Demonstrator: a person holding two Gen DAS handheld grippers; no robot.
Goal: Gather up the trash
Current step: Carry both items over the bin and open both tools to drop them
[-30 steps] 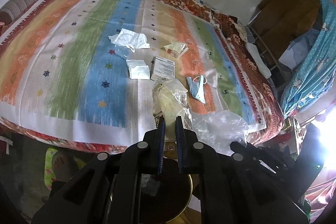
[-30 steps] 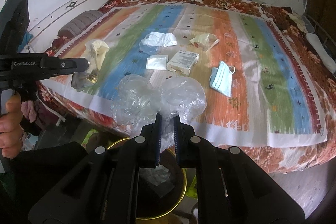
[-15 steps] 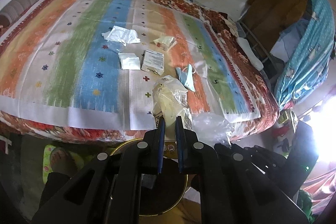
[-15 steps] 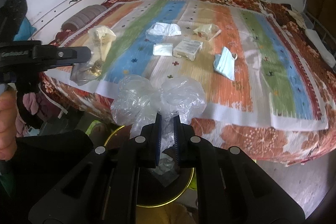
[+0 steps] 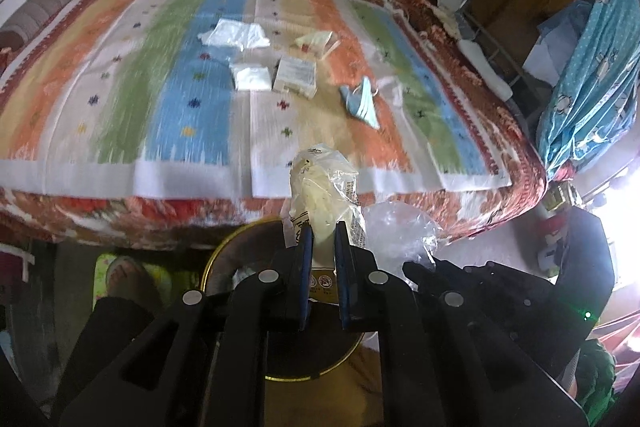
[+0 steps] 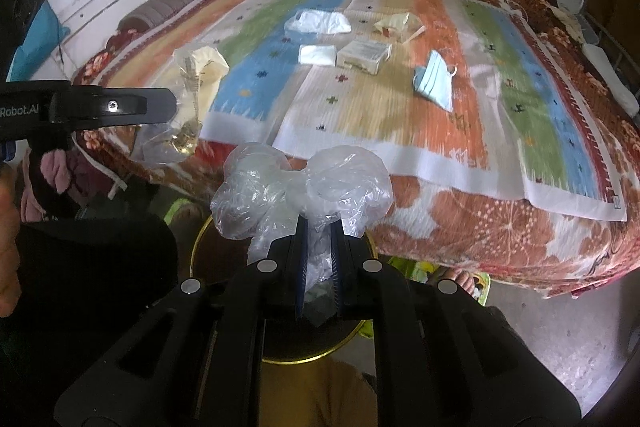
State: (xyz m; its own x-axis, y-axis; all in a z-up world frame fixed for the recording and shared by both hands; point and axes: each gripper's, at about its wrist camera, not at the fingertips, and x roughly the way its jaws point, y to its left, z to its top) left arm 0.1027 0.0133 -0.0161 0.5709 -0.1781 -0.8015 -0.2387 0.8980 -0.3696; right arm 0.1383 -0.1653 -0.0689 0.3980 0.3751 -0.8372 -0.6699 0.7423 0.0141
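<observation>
now both hands have drawn back off the bed and down, so that the round gold-rimmed bin (image 5: 236,259) on the floor sits right under the fingertips in both wrist views; a second ago it was only half in sight below the bed edge. the left gripper (image 5: 322,239) is clenched on a yellowish crinkled plastic wrapper (image 5: 324,187), and the right gripper (image 6: 319,239) is clenched on a wad of clear plastic film (image 6: 304,191). both pieces stand up above the jaws, over the bin's mouth or close to it.

that puts this pair of pieces at the drop stage, i'd judge: the carry looks all but done and what remains is to let go over the bin. light film may cling to the pads or drift past the rim.

still on the striped blanket (image 6: 460,131): a white plastic bag (image 6: 318,23), a small white packet (image 6: 317,54), a flat carton (image 6: 363,55), a yellowish wrapper (image 6: 398,23) and a blue face mask (image 6: 434,85). so the collecting is well short of finished.
</observation>
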